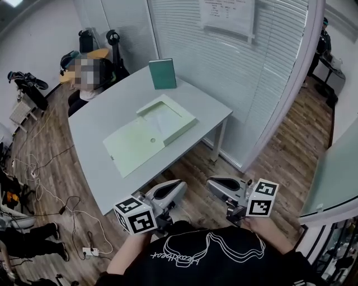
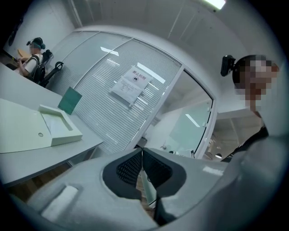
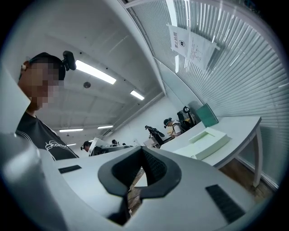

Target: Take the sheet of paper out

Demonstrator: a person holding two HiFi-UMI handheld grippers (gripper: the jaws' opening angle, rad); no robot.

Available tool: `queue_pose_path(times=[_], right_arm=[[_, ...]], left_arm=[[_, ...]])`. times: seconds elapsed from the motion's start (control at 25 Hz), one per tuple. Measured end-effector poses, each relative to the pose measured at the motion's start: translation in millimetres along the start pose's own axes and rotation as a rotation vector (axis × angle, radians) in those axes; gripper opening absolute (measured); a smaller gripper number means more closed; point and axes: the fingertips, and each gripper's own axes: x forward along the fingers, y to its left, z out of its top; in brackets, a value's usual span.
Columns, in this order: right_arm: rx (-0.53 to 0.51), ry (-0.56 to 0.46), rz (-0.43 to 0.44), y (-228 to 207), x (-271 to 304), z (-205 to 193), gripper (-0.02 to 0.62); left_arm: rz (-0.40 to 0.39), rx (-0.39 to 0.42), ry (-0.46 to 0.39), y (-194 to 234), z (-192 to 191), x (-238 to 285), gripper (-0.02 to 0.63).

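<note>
Black cloth of the person's shirt (image 1: 207,257) fills the bottom of the head view. Just past it both grippers are held level over the wooden floor (image 1: 279,145), short of the table's near edge. The left gripper (image 1: 180,185) has its marker cube toward the body. Its fingers (image 2: 128,169) are pressed together at the tips with nothing between them. The right gripper (image 1: 211,182), just beside it, is likewise clenched on nothing: in its own view the dark fingers (image 3: 156,169) meet at a point. Neither gripper touches the table or anything on it.

Beyond them stands the grey table (image 1: 95,134). On its middle lies a pale green box file (image 1: 182,127), opened flat. Its lid (image 1: 134,145) is spread toward the near left corner and has a small round hole in it. The sheet of paper (image 1: 161,119) lies inside the shallow tray of the box file, whitish against the green rim and well apart from both grippers. At the table's far edge a dark green book (image 1: 163,74) stands upright. A seated person (image 1: 84,84) is at the far left end of the table. Along the table's right side runs a glass wall with blinds (image 1: 268,67), with a printed notice (image 1: 226,15) stuck on it. Cables (image 1: 50,195) trail over the floor at the left.
</note>
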Motion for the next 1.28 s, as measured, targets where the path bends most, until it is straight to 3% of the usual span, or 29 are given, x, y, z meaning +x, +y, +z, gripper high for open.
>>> queue_pose_path(times=[0.24,0.64,0.92,1.28], right_arm=[[0.034,0.022,-0.011,-48.9,29.2,6.9,0.009],[0.081,0.037,-0.049,-163.9,109.6,54.2,0.009],[0.095,0.063,-0.038,-235.4,187.3,86.9,0.009],[0.138,0.151,-0.033,-282.6,245.1,75.9,0.009]], left_arm=[[0.015,-0.032,0.007,54.0,15.0,23.2,0.014],[0.006,-0.102,0.040,177.1,80.5,78.7,0.015],[0.061,-0.148,0.019,278.8,137.5,91.2,0.015],[0.150,-0.254,-0.032,369.2,151.6,75.3,0.078]])
